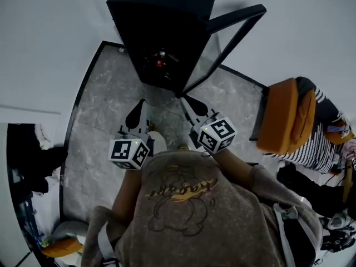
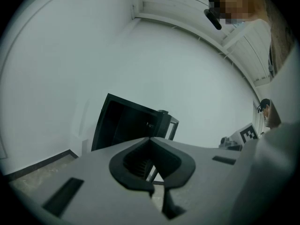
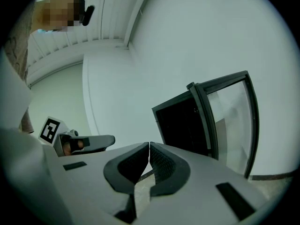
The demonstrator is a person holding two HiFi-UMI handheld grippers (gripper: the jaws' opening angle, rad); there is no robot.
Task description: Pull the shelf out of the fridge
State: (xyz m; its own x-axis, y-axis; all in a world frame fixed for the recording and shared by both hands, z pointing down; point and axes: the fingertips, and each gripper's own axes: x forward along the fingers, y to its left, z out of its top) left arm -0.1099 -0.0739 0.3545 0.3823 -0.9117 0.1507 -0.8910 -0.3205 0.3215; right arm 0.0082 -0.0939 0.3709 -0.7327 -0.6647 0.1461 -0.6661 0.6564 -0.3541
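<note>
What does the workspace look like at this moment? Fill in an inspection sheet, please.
Surface: grey marbled mat with a dark border, on the floor.
Job's things: black fridge stands on the mat, glass door swung open; interior too dark to make out the shelf.
Clutter: dark items at the left edge.
Grippers: left hand-held gripper and right hand-held gripper both shut, empty, short of the fridge.
Cables: nothing seen.
Surroundings: white wall behind the fridge; person in a striped top by an orange chair at right.
</note>
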